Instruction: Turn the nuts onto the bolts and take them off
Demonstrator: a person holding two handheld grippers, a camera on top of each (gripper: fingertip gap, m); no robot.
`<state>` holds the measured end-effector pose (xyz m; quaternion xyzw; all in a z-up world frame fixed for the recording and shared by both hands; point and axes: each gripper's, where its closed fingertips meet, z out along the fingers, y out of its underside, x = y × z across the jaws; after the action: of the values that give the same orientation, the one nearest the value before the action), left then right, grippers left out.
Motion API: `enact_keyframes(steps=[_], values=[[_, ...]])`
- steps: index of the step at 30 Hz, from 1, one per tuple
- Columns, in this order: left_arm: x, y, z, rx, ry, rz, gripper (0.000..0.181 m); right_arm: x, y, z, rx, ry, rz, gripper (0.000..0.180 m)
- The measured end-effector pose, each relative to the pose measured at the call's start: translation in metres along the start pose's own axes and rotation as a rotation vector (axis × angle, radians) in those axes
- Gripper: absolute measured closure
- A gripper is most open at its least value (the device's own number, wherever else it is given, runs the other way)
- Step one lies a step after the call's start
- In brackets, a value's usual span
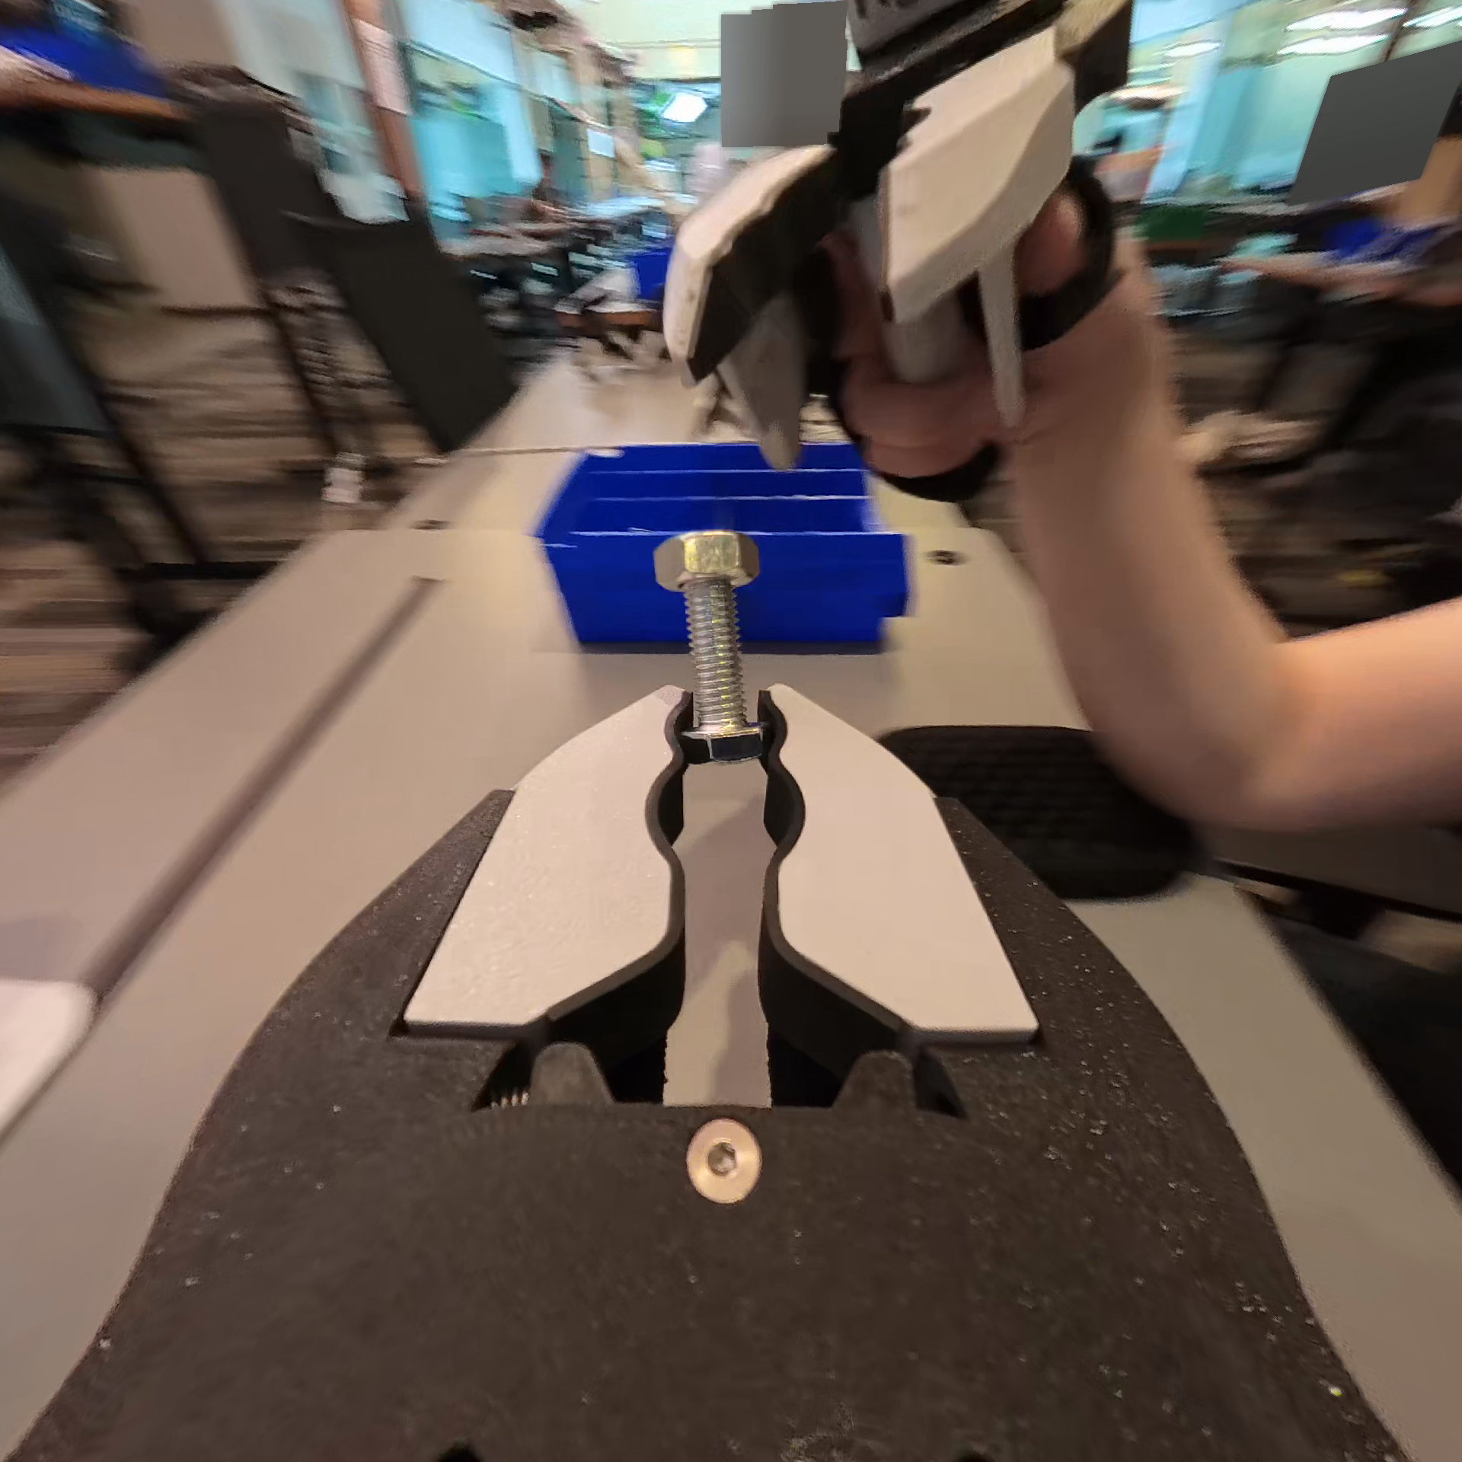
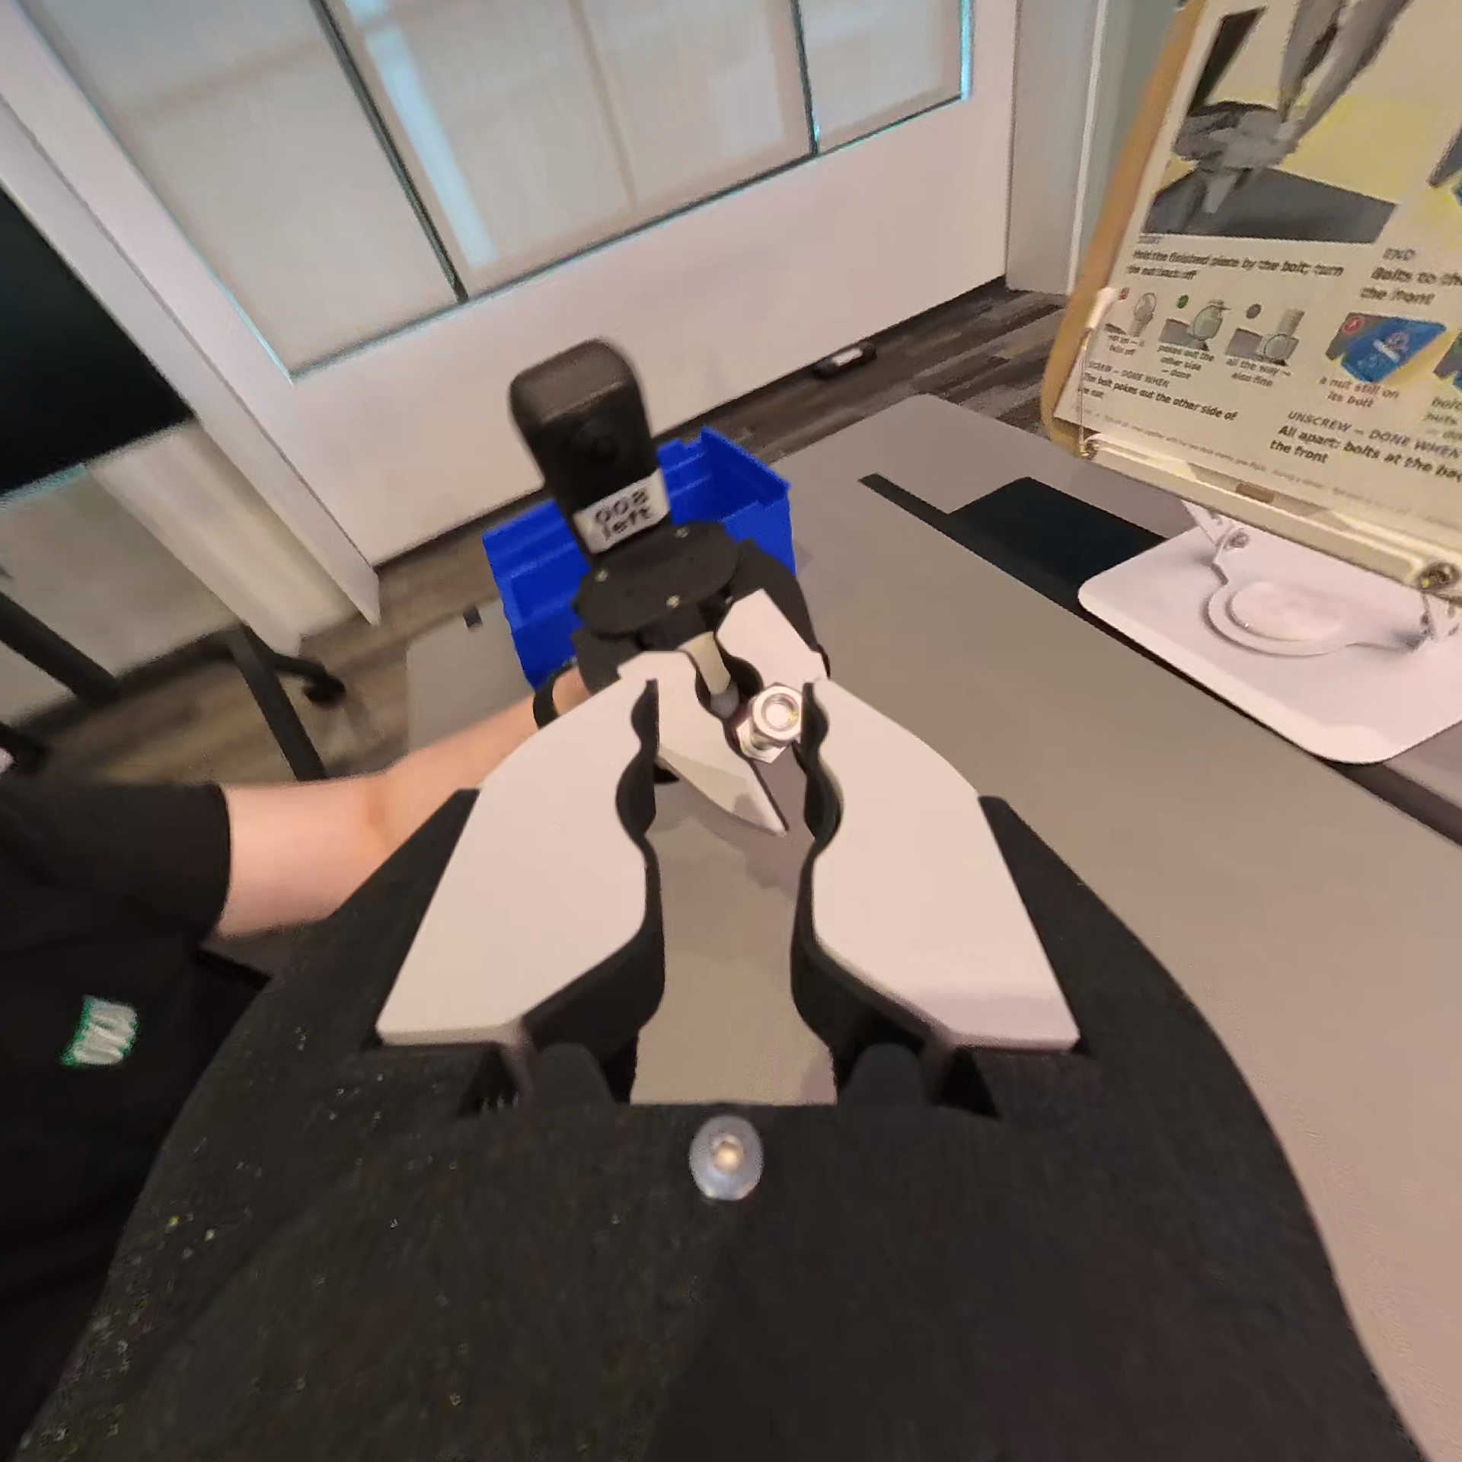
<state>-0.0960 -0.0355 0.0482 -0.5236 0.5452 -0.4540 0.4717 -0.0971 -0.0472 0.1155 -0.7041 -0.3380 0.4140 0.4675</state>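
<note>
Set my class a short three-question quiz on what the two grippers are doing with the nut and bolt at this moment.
1. True or false: the left gripper is shut on the bolt.
2. Where is the nut? A) at the bolt's free top end B) down against the gripped end C) off the bolt
3. Fill in: the right gripper, above the nut, is ____ (open/shut).

Key: 1 true; 2 A; 3 open.
</note>
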Motion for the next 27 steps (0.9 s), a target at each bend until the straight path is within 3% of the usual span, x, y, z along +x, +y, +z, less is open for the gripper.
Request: enact_keyframes(steps=[5,8,27], values=[[-0.022,-0.006,0.0,0.013,-0.229,0.092,0.166,0.02,0.003,0.003,-0.007,0.103,0.081,0.147],[-0.025,-0.005,0.002,-0.008,-0.284,0.136,0.166,0.018,0.001,0.011,0.001,0.093,0.14,0.148],[-0.022,0.003,0.009,-0.09,-0.335,0.266,0.166,0.033,0.026,0.022,-0.124,0.123,0.208,0.152]])
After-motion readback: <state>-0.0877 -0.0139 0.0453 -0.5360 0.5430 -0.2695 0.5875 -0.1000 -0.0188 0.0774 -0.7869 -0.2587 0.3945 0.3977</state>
